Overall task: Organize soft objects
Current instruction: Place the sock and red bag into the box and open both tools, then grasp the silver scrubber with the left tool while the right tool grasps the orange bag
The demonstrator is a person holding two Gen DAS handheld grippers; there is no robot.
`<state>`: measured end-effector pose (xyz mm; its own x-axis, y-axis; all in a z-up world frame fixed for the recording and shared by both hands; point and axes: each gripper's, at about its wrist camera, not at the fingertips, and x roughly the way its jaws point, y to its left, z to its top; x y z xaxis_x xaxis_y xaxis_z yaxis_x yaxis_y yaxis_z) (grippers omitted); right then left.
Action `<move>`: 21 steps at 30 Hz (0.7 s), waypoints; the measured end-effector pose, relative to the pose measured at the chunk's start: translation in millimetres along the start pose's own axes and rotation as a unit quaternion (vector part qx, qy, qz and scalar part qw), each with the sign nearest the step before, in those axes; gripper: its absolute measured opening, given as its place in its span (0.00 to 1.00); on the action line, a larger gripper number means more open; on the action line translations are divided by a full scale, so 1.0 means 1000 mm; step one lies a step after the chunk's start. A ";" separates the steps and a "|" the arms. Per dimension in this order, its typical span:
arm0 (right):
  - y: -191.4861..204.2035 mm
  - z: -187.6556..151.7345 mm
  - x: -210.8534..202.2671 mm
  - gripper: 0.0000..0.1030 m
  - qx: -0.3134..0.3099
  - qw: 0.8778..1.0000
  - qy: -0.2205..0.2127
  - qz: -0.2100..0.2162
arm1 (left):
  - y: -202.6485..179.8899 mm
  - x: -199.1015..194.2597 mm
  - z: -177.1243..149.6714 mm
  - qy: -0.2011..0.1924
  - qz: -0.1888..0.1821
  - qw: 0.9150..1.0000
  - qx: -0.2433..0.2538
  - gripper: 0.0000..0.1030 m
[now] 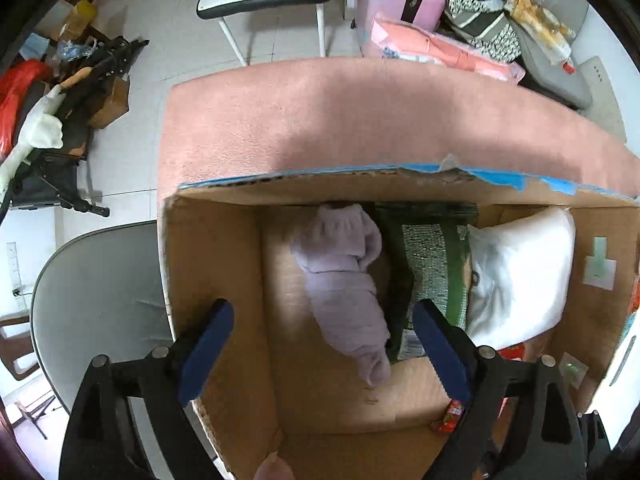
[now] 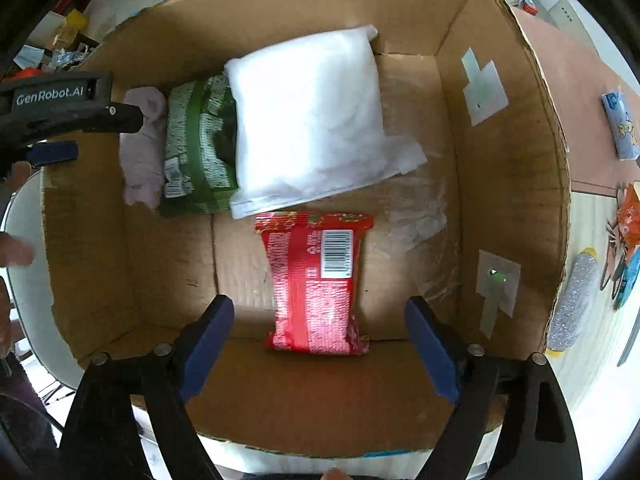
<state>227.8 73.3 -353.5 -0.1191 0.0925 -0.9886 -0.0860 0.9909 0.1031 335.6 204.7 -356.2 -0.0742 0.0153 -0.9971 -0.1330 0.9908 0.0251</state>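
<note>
An open cardboard box holds a rolled lilac cloth, a green packet, a white soft bag and a red packet, whose corner shows in the left wrist view. My left gripper is open and empty above the lilac cloth; its body also shows in the right wrist view. My right gripper is open and empty above the red packet.
The box stands on a pink mat. A grey chair is at its left. Beside the box on the right lie a blue tissue pack, a silver glitter pouch and an orange packet. Clutter covers the floor behind.
</note>
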 end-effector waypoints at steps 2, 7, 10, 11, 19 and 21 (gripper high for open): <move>0.002 -0.002 -0.006 0.98 -0.006 1.000 -0.010 -0.006 | 0.003 -0.008 -0.005 -0.008 -0.001 1.000 0.000 0.98; 0.001 -0.012 -0.019 1.00 -0.008 0.999 -0.029 -0.015 | 0.008 -0.034 -0.031 -0.041 -0.005 0.999 0.000 0.98; -0.005 -0.019 -0.035 1.00 -0.009 0.999 -0.045 -0.016 | 0.010 -0.047 -0.053 -0.058 -0.008 0.998 0.001 0.98; -0.007 -0.023 -0.039 1.00 -0.008 0.999 -0.050 -0.018 | 0.009 -0.051 -0.061 -0.063 -0.010 0.998 0.002 0.98; -0.023 -0.060 -0.085 1.00 -0.013 0.993 -0.110 -0.040 | 0.009 -0.084 -0.129 -0.121 -0.022 0.992 -0.009 0.99; -0.027 -0.072 -0.101 1.00 -0.016 0.991 -0.128 -0.038 | 0.006 -0.092 -0.143 -0.129 -0.032 0.991 -0.007 1.00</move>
<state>170.5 29.8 -248.6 0.1434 0.0427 -0.9887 -0.1170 0.9928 0.0259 200.1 190.4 -254.4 0.1891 -0.0114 -0.9819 -0.1437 0.9888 -0.0392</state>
